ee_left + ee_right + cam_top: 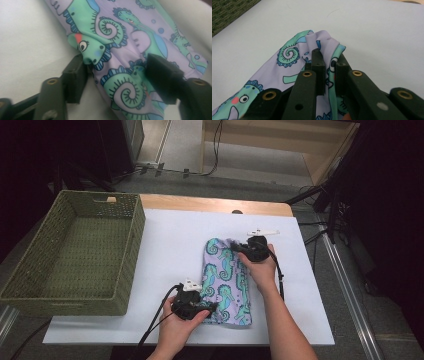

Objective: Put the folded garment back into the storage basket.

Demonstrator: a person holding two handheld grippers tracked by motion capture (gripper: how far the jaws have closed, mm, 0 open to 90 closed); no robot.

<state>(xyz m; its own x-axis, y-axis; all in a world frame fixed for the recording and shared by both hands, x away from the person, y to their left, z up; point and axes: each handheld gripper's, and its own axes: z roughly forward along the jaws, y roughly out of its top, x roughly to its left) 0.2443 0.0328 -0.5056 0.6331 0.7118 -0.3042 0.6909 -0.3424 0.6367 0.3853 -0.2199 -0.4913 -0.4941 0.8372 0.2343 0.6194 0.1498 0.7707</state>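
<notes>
White tabletop: seahorse cloth pinched in right hand-held gripper, between left's half-open jaws.

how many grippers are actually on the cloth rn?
2. The right gripper pinches the far end of the seahorse cloth; the left gripper straddles the near end, jaws not yet pressing.

Even overhead light, dark surroundings, soft close-up blur.

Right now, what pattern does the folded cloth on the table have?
The folded cloth is lilac with green and blue seahorses, clearest in the left gripper view.
</notes>
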